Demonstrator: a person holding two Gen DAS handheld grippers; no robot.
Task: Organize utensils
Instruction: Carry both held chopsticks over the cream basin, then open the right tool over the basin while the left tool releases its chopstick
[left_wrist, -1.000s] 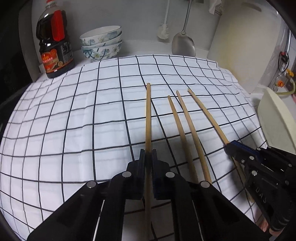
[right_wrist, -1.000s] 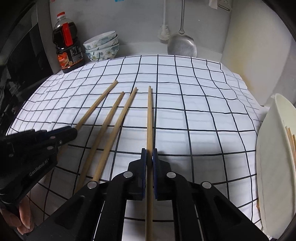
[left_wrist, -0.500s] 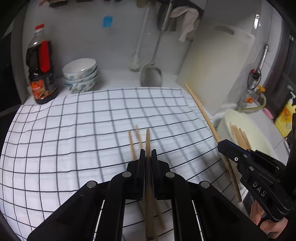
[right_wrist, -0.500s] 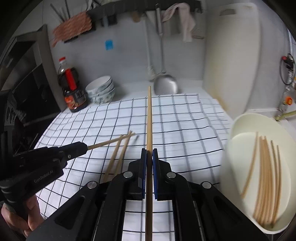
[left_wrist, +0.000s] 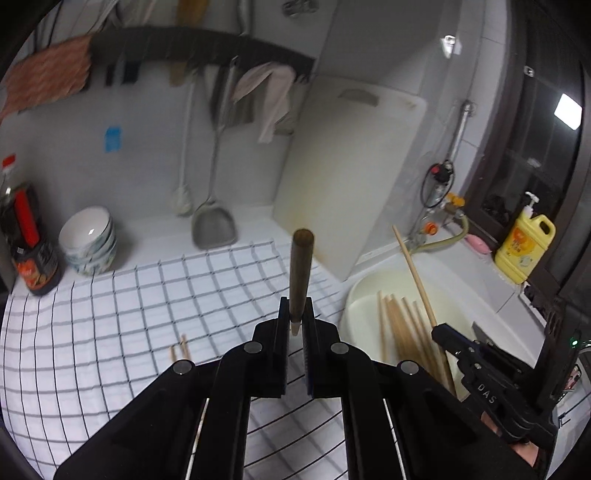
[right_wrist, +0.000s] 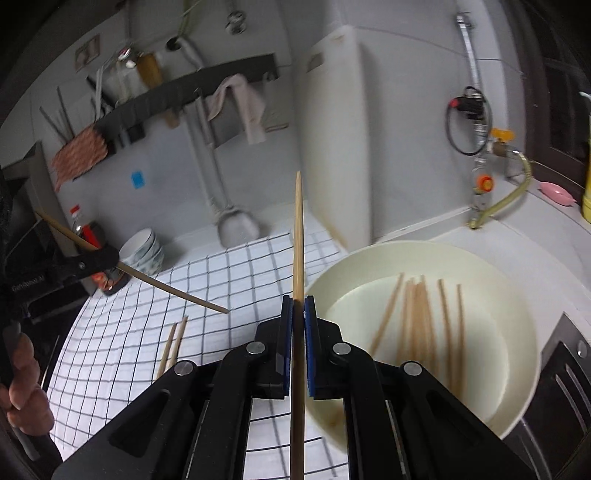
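Note:
My left gripper (left_wrist: 295, 325) is shut on a wooden chopstick (left_wrist: 300, 273) held up in the air, its end pointing at the camera. It also shows in the right wrist view (right_wrist: 96, 258), chopstick (right_wrist: 173, 291) slanting down to the right. My right gripper (right_wrist: 298, 314) is shut on another chopstick (right_wrist: 298, 236), raised beside the cream bowl (right_wrist: 517, 295); it also shows in the left wrist view (left_wrist: 443, 332). The bowl (left_wrist: 362, 291) holds several chopsticks (right_wrist: 417, 310). Two chopsticks (right_wrist: 173, 343) lie on the checked cloth (right_wrist: 229, 273).
A sauce bottle (left_wrist: 29, 243) and stacked bowls (left_wrist: 90, 240) stand at the back left. A ladle (left_wrist: 214, 221) and a white cutting board (left_wrist: 347, 177) lean on the wall. A yellow soap bottle (left_wrist: 524, 247) stands at the right by the tap hose (right_wrist: 498, 199).
Both grippers have lifted their chopsticks off the cloth and swung right, toward the cream bowl. The left chopstick has tipped up. Two chopsticks stay on the cloth.

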